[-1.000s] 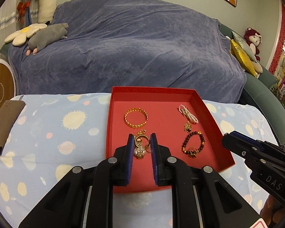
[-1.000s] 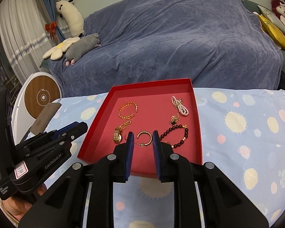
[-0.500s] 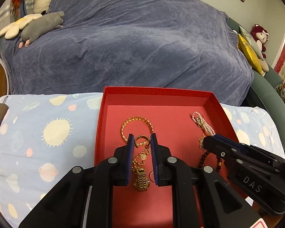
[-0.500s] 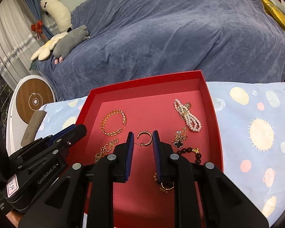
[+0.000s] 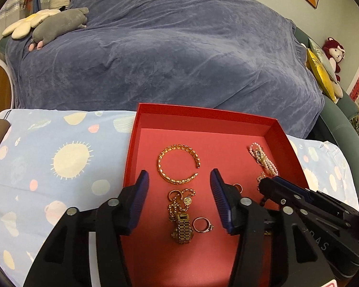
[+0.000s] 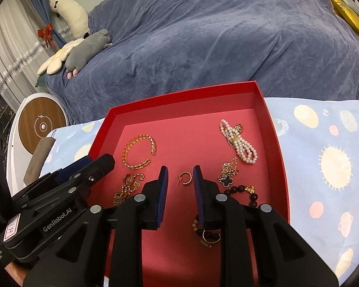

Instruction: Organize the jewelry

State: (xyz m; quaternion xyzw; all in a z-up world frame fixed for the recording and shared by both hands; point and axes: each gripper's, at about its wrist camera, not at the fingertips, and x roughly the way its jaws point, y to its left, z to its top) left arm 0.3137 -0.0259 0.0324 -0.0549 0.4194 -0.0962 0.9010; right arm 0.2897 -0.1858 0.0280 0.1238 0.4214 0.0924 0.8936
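Left wrist view: the left gripper [image 5: 178, 181] hangs over the near half of the red tray [image 5: 204, 113], jaws spread wide and holding nothing. Between its fingers lie the gold chain with watch-like pendant [image 5: 181, 217] and a silver ring [image 5: 202, 224], both on the tray floor. The open gold bangle [image 5: 178, 163] lies just beyond the fingertips, with bare tray floor behind it up to the far wall. The pearl bracelet [image 5: 263, 159] lies near the right wall. The right gripper [image 5: 275, 184] comes in from the right and hides the jewelry beneath it.

Right wrist view: the right gripper [image 6: 180, 175] is partly open, its blue pads either side of a small gold hoop earring [image 6: 186, 178] without touching it. A clover pendant [image 6: 226, 179] sits just right. The dark bead bracelet [image 6: 241, 190] is largely hidden under the right finger. The left gripper [image 6: 91, 167] covers the tray's near-left corner. Tablecloth [image 6: 328, 157] surrounds the tray.
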